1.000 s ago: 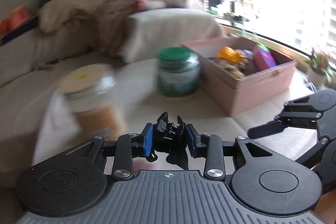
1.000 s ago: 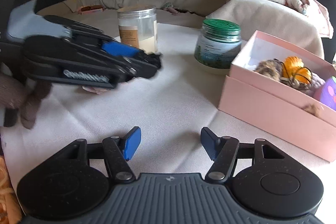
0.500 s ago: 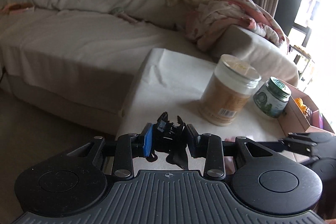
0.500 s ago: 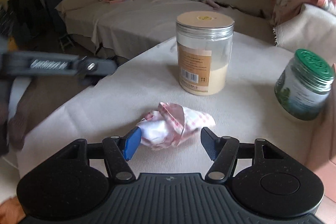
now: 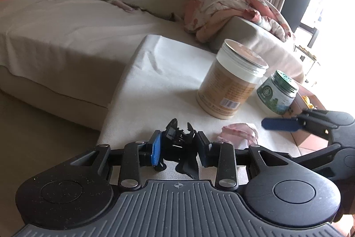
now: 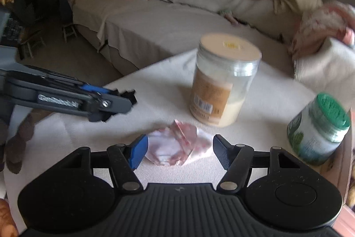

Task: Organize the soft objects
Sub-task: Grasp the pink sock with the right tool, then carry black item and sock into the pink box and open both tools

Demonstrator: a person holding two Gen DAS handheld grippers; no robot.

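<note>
A crumpled pink-and-white cloth (image 6: 177, 143) lies on the white-covered table (image 6: 266, 94). My right gripper (image 6: 179, 149) stands around it with its jaws opening; the pads do not press on the cloth. Seen from the left wrist, the same cloth (image 5: 237, 132) sits just right of my left gripper (image 5: 179, 146), with the right gripper (image 5: 279, 124) reaching in from the right. The left gripper is shut on a black hair claw clip (image 5: 177, 137). In the right wrist view the left gripper (image 6: 124, 100) hovers over the table's left part with the clip.
A tall jar of beige powder (image 6: 219, 86) stands just behind the cloth. A green-lidded jar (image 6: 317, 130) sits to its right, next to a pink box (image 5: 304, 101). A covered sofa (image 5: 66, 26) with cushions and a pink blanket (image 5: 233, 6) runs behind the table.
Both grippers swung left, away from the pink box. The right gripper came down around the cloth and its jaws widened. The left gripper rolled and kept hold of the clip.
</note>
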